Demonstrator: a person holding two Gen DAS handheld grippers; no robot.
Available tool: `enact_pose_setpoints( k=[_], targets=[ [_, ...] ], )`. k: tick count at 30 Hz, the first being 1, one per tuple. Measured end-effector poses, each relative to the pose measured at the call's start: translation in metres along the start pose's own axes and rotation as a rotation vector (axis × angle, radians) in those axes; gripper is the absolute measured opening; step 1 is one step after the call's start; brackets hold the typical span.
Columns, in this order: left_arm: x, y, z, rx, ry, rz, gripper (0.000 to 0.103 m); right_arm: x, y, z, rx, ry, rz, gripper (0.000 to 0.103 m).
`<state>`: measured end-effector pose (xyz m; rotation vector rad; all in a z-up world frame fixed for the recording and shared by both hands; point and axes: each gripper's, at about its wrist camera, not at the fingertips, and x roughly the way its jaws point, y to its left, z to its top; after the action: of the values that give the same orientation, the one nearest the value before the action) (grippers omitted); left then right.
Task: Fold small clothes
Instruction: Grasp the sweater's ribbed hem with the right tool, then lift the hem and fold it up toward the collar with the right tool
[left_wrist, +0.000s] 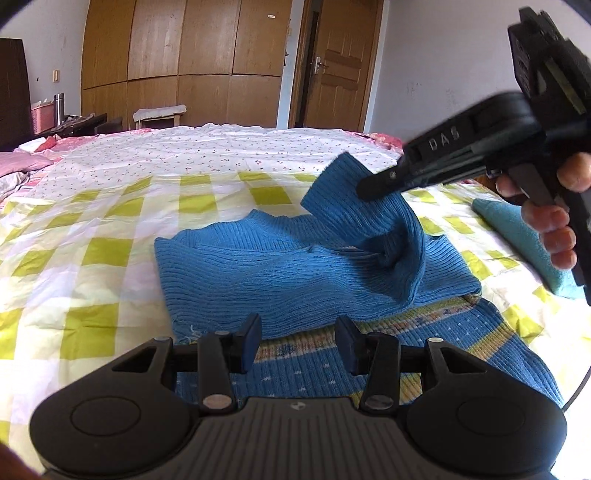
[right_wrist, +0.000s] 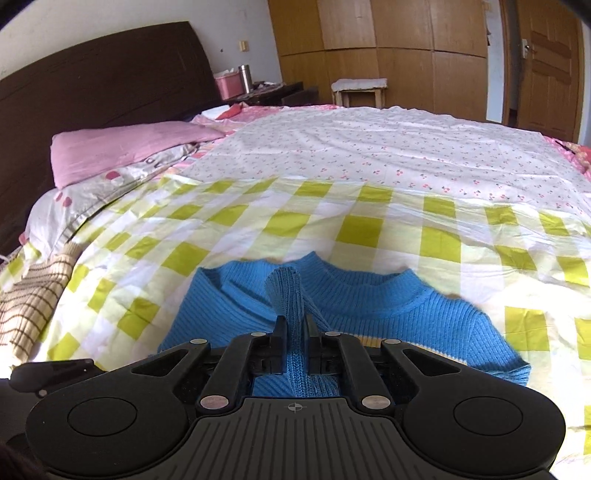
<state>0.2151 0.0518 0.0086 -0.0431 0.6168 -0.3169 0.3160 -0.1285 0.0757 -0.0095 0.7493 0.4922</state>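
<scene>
A small blue knit sweater (left_wrist: 258, 273) lies on the green-checked sheet (left_wrist: 110, 229), its patterned hem near me. My left gripper (left_wrist: 298, 338) is open and empty, just above the hem. My right gripper (left_wrist: 373, 190) comes in from the right, shut on the sweater's sleeve (left_wrist: 354, 206) and holding it lifted over the body. In the right wrist view the sleeve (right_wrist: 290, 295) stands pinched between that gripper's fingers (right_wrist: 295, 328), with the sweater's collar (right_wrist: 354, 280) beyond.
A folded teal cloth (left_wrist: 524, 236) lies on the bed at the right. A brown-striped cloth (right_wrist: 33, 295) lies at the left edge. Pink pillows (right_wrist: 122, 151) and a dark headboard (right_wrist: 92, 81) are farther off, with a wardrobe (left_wrist: 184, 55) behind.
</scene>
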Motion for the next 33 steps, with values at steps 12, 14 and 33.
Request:
enact_pose_setpoints(
  k=[12, 14, 33],
  targets=[
    [0.037, -0.023, 0.028, 0.096, -0.131, 0.248, 0.054, -0.061, -0.012, 0.072, 0.171, -0.293, 0.151, 0.007],
    [0.036, -0.011, 0.034, 0.054, -0.156, 0.293, 0.054, -0.080, -0.022, 0.069, 0.203, -0.357, 0.183, 0.007],
    [0.009, 0.007, -0.020, 0.056, 0.033, 0.310, 0.054, -0.040, -0.137, -0.115, 0.595, -0.132, 0.004, 0.016]
  ],
)
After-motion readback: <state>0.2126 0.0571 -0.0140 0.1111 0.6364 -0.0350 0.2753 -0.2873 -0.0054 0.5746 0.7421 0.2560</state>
